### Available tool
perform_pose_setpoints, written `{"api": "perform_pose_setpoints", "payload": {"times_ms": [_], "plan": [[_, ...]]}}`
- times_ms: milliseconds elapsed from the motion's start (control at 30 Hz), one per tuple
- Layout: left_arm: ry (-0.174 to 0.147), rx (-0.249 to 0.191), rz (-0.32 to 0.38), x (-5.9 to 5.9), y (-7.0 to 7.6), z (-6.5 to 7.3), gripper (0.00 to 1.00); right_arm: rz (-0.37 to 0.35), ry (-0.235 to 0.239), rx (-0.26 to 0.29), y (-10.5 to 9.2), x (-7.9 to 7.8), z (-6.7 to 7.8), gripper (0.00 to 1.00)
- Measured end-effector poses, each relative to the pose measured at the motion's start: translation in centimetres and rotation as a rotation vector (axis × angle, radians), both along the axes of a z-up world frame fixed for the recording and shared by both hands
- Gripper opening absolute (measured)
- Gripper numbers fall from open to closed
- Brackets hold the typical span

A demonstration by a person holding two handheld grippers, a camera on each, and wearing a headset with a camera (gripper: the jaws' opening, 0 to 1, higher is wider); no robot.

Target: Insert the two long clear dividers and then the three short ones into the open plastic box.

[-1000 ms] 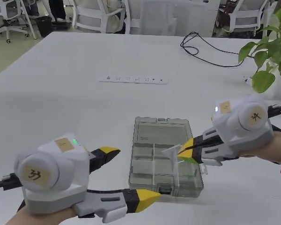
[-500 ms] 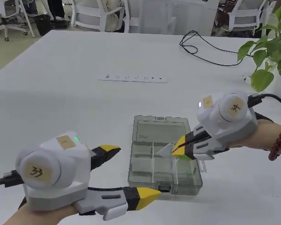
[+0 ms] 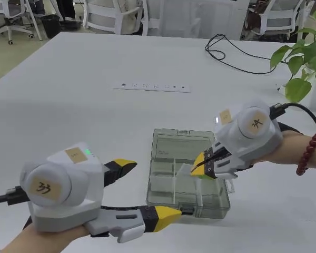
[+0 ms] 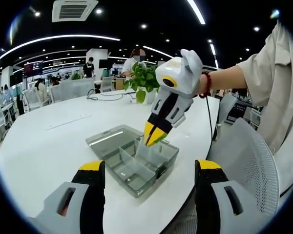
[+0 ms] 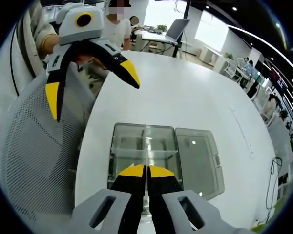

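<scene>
Currently right gripper [image 3: 200, 166] pinches a divider [image 3: 185, 169] over the box [image 3: 189, 209]; left gripper [image 3: 152, 190] gapes empty

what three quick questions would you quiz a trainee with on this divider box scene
1. True or false: the left gripper is shut on a divider.
2. Pick one. Where is the clear divider? A: held by the right gripper over the open plastic box. B: held by the left gripper. C: lying loose outside the box.
3. Fill in: the box's lid is ___ (open or shut).

Key: 1 false, its jaws stand wide apart with nothing between them; 2 A; 3 open.
</scene>
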State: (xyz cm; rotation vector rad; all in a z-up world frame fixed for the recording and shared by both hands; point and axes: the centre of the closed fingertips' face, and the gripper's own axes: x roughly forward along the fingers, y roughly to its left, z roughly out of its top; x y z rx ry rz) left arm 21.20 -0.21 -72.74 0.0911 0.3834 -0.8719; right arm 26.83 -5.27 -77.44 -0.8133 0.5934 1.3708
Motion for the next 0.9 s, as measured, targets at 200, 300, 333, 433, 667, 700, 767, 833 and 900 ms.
{"api": "perform_pose_setpoints", "payload": {"times_ms": [200, 300, 333, 433, 667, 700, 767, 833, 900], "plan": [[-0.003, 0.000, 0.001, 0.07, 0.05, 0.08, 0.76, 0.007, 0.009, -0.012, 0.11, 0.02, -0.29, 0.02], [-0.004, 0.002, 0.003, 0.13, 0.10, 0.09, 0.76, 0.008, 0.021, -0.015, 0.12, 0.09, -0.28, 0.02], [-0.004, 0.003, 0.003, 0.16, 0.12, 0.06, 0.76, 0.010, 0.023, -0.014, 0.10, 0.09, -0.29, 0.02], [-0.004, 0.004, 0.001, 0.18, 0.08, 0.05, 0.76, 0.012, 0.032, -0.019, 0.12, 0.09, -0.29, 0.02], [-0.003, 0.001, -0.003, 0.26, -0.16, 0.10, 0.76, 0.058, 0.022, -0.064, -0.06, -0.15, -0.70, 0.02], [-0.004, 0.003, -0.003, 0.24, -0.16, 0.09, 0.76, 0.059, 0.021, -0.060, 0.03, -0.18, -0.66, 0.02], [-0.004, 0.007, -0.003, 0.27, -0.09, 0.02, 0.76, 0.056, 0.023, -0.062, 0.05, -0.03, -0.63, 0.02], [-0.002, 0.006, -0.001, 0.28, -0.04, 0.01, 0.76, 0.056, 0.025, -0.060, 0.06, -0.06, -0.64, 0.02], [-0.003, 0.007, -0.001, 0.29, -0.01, 0.01, 0.76, 0.052, 0.029, -0.056, 0.02, -0.02, -0.62, 0.02]]}}
